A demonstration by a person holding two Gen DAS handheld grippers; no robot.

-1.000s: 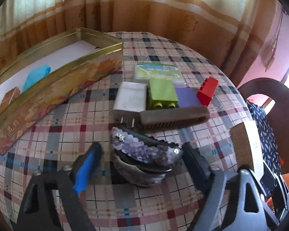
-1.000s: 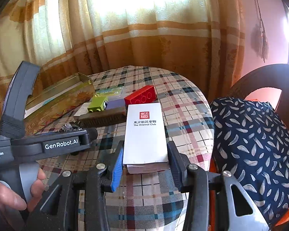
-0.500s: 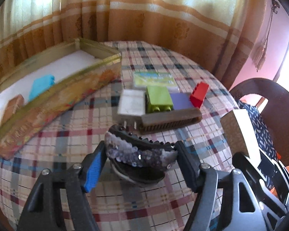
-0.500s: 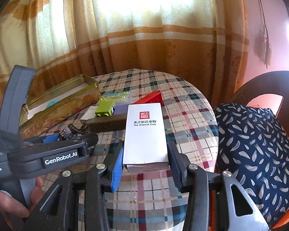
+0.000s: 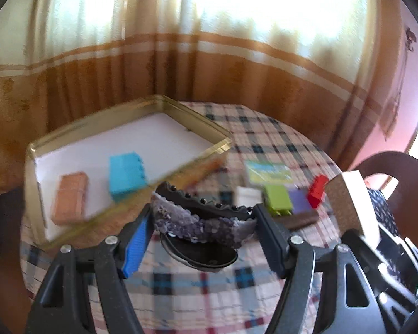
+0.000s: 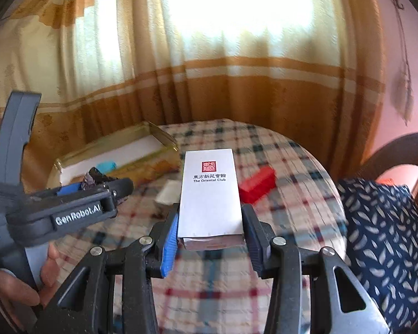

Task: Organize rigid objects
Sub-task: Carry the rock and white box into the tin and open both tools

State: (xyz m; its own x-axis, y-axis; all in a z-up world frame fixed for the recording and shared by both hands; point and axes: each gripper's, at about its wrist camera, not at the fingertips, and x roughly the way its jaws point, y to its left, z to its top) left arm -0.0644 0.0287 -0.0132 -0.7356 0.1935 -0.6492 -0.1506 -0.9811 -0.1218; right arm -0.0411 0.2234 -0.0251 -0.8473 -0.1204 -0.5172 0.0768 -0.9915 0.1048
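My left gripper (image 5: 203, 231) is shut on a black hair clip with purple sequins (image 5: 200, 222), held above the table near the front edge of the gold tin box (image 5: 197, 122). The tin holds a blue brick (image 5: 126, 175) and an orange-brown block (image 5: 69, 197). My right gripper (image 6: 210, 239) is shut on a white box marked "The Oriental Club" (image 6: 210, 192), held above the table. The left gripper also shows in the right wrist view (image 6: 97, 186), and the white box shows at the right of the left wrist view (image 5: 354, 200).
On the plaid tablecloth (image 5: 264, 136) lie a green brick (image 5: 277, 201), a red brick (image 6: 257, 185), a white adapter (image 5: 248, 194), a purple card (image 5: 298, 201), a green-yellow card (image 5: 269, 172) and a brown comb (image 5: 301, 218). A chair with a patterned cushion (image 6: 384, 231) stands right. Curtains hang behind.
My left gripper closed on the hair clip and lifted it, swinging left toward the tin. My right gripper rose a little with the white box.
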